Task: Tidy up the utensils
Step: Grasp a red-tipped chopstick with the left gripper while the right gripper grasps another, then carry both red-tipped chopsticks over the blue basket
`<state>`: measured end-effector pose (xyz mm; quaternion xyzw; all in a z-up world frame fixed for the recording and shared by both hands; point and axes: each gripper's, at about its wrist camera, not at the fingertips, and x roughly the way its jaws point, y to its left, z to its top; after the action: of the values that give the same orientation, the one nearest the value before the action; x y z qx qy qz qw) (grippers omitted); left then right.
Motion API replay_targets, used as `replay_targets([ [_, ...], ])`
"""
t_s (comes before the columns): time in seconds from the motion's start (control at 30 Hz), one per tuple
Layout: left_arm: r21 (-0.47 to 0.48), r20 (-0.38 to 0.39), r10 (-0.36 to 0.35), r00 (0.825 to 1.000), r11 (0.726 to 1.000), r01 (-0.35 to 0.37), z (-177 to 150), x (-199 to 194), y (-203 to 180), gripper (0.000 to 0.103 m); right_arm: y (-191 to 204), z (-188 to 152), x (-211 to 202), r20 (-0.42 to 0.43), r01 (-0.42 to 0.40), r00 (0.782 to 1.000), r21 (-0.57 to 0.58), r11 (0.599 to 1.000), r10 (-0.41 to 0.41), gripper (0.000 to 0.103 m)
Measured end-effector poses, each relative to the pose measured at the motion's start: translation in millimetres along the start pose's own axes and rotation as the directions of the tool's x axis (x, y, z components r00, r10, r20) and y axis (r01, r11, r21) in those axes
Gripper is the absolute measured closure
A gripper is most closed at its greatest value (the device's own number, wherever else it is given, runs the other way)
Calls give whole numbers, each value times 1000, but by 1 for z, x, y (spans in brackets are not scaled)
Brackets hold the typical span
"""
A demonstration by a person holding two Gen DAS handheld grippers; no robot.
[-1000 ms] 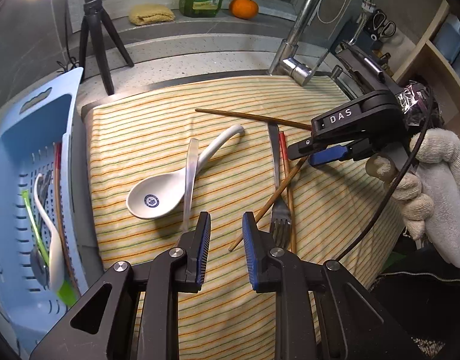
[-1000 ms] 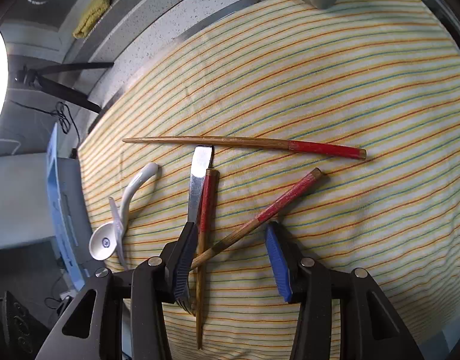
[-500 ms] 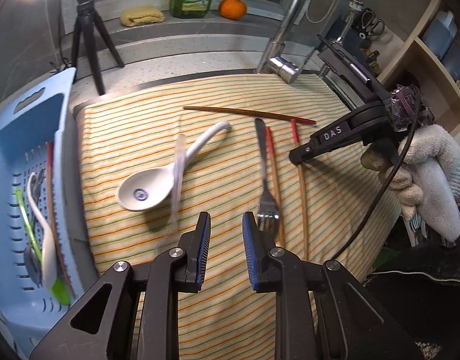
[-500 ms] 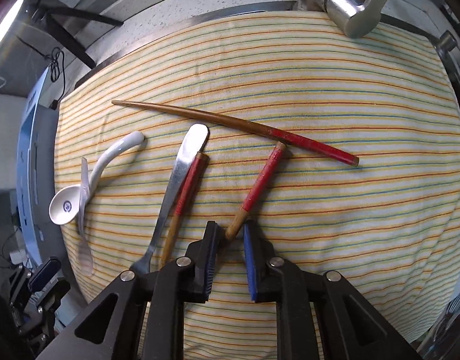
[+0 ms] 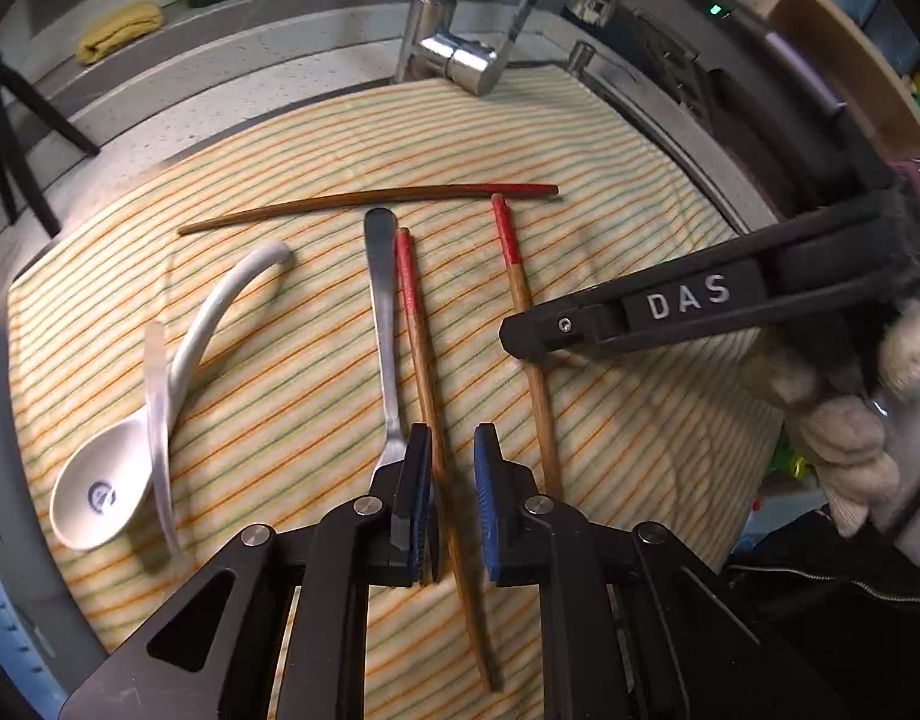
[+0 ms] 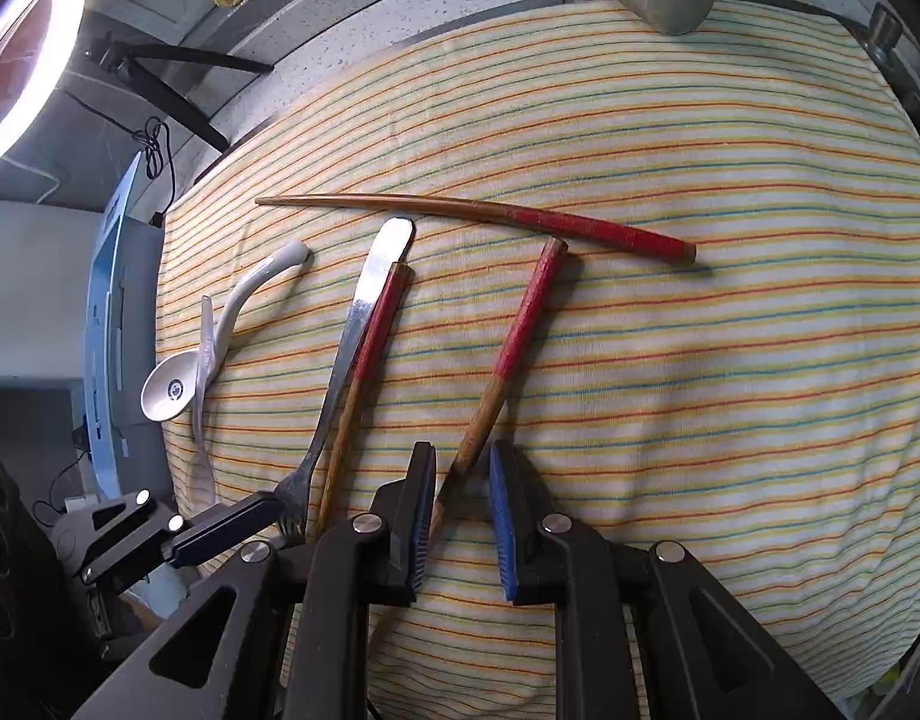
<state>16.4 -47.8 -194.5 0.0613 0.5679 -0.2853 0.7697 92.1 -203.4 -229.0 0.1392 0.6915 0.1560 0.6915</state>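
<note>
At the far left edge of the right wrist view a blue basket stands on edge beside the striped cloth that covers the table. On the cloth, from left to right in the left wrist view: one white ceramic spoon in the lower left, with one clear plastic spoon lying across its handle; one metal fork near the middle, handle toward the top of the frame; and three red-tipped chopsticks. One chopstick lies just beside the fork, one lies right of it, and the third lies crosswise above them all, its red end at the right.

The left gripper, at the bottom middle of its view, is a little way open; the chopstick next to the fork runs between its blue pads, and I cannot tell whether they touch it. The right gripper, bottom middle of its own view, is likewise narrowly parted, with the bare wooden end of the right-hand chopstick passing between its pads, close to the left one; contact is unclear, and nothing is clamped
</note>
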Motion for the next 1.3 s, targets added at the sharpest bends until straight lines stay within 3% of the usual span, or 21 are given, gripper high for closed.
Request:
replay_targets([
  [0.37, 39, -84, 50, 995, 998, -47, 17, 28, -1, 93, -6, -1, 1, 7, -33, 999, 18, 999, 33, 86],
  [0.5, 37, -82, 45, 996, 998, -42, 20, 34, -2, 94, -5, 1, 3, 8, -31, 999, 3, 1000, 31, 87],
  [0.7, -21, -62, 8, 998, 1000, -9, 17, 31, 11, 97, -14, 1, 2, 7, -68, 998, 26, 997, 68, 92],
  [0.87, -106, -38, -79, 996, 992, 74, 13, 20, 24, 98, -20, -3, -1, 3, -89, 996, 40, 995, 89, 95],
  [1.3, -172, 86, -67, 994, 982, 81, -6, -39, 48, 98, -4, -5, -31, 68, -138, 988, 17, 990, 137, 96],
])
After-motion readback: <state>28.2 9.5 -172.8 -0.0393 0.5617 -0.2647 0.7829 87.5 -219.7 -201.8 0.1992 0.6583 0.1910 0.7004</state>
